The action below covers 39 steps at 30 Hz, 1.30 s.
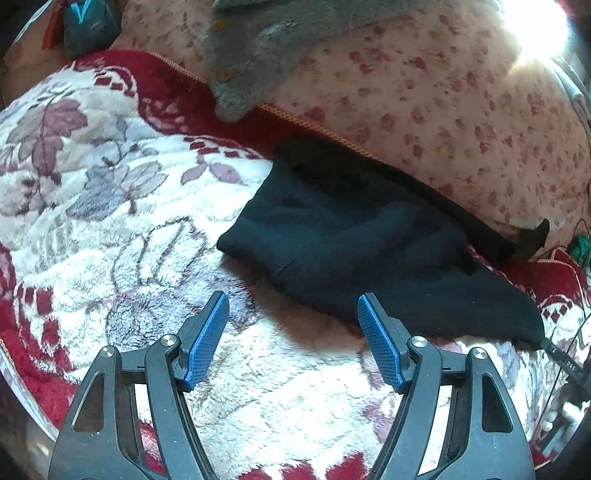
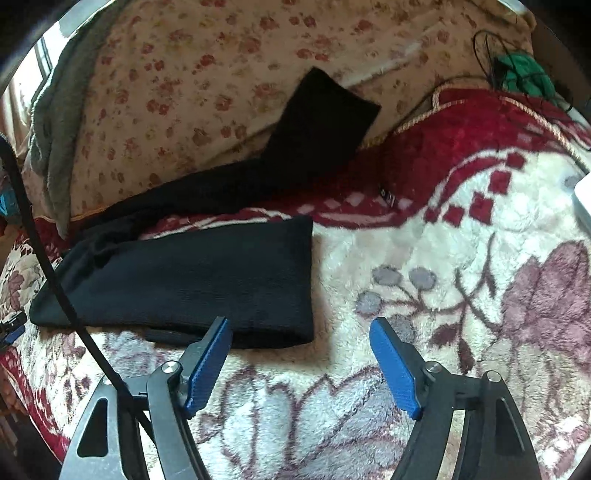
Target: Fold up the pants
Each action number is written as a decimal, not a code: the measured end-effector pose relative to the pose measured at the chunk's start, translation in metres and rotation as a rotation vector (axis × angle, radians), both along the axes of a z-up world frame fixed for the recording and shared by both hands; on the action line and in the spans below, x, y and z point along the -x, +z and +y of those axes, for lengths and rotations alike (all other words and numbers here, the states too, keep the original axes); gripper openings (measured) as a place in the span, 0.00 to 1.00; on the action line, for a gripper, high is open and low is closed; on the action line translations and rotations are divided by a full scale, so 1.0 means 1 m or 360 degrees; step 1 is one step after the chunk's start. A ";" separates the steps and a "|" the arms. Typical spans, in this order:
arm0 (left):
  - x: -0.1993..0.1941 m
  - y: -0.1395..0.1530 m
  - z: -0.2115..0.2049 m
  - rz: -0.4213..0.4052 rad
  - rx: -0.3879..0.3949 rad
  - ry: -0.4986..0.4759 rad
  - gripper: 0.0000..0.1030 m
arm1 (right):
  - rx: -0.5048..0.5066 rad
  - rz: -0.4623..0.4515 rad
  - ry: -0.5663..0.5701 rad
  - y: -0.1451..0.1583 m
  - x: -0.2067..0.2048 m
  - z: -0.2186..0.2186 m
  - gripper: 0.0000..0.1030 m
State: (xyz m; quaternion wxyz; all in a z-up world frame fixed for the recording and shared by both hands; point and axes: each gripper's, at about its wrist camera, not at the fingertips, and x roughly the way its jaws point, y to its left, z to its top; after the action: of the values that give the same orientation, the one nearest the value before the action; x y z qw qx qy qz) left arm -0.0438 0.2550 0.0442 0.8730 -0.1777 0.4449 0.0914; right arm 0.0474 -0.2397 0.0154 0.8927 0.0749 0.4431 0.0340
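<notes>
Black pants (image 1: 354,240) lie on a fluffy white and red floral blanket (image 1: 110,206). One leg lies flat on the blanket; the other runs up against a floral quilt (image 1: 424,96). My left gripper (image 1: 291,306) is open and empty, just short of the pants' near edge. In the right wrist view the pants (image 2: 192,280) lie left of centre, with the far leg's end (image 2: 325,118) resting on the quilt (image 2: 184,74). My right gripper (image 2: 299,332) is open and empty at the near leg's end.
A grey fleece garment (image 1: 251,55) lies on the quilt at the back. A green object with black cords (image 2: 524,74) sits at the far right. A black cable (image 2: 48,266) crosses the left of the right wrist view. A teal bag (image 1: 92,22) is at the far left.
</notes>
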 end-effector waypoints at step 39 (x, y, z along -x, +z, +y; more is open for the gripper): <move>-0.053 0.010 -0.016 -0.0079 0.0166 -0.0220 0.13 | -0.0124 -0.0007 0.0082 -0.020 -0.003 0.011 0.48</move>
State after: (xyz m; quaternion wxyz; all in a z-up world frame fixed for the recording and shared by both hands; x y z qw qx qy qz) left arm 0.0093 0.2386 0.0541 0.8775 -0.1939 0.4385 0.0032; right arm 0.0502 -0.2283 -0.0048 0.8889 0.0980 0.4414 0.0741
